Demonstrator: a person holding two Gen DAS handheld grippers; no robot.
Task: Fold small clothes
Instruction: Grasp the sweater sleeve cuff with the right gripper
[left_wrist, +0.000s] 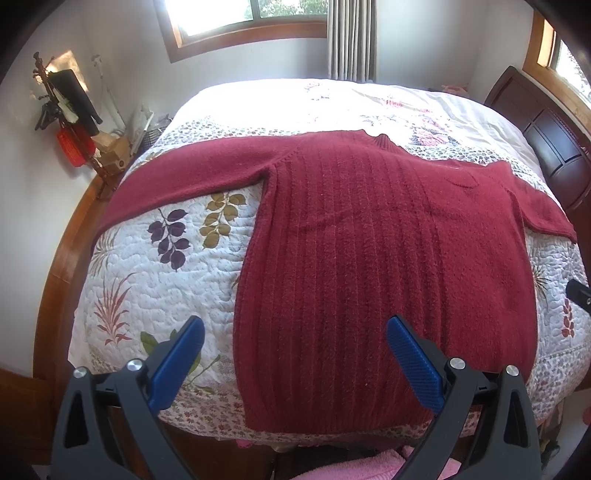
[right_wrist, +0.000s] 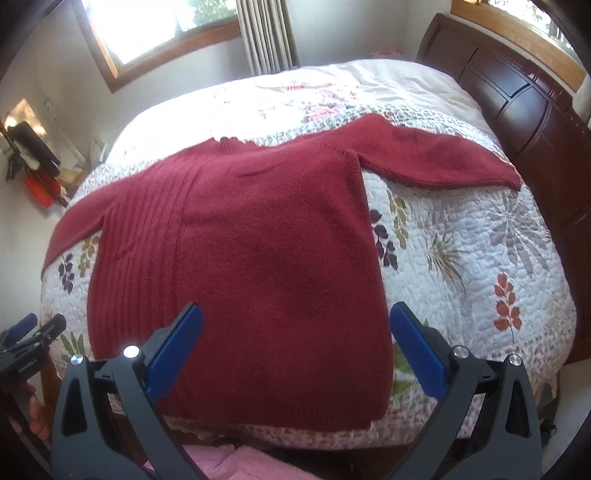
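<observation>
Left wrist view: left gripper (left_wrist: 295, 354) hovering with blue pads spread apart, empty, over hem of dark red ribbed knit sweater (left_wrist: 354, 266). Right gripper (right_wrist: 295, 343) likewise gaping, gripping nothing. Sweater lying flat, sleeves outstretched, on white floral quilted bedspread (right_wrist: 480, 258).

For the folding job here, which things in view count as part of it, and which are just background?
Part of the job:
- red sweater, spread flat with sleeves out
- left gripper, open
- right gripper, open
- floral quilt, the work surface

Just lying about:
- coat stand
- dark headboard
- curtain
</observation>
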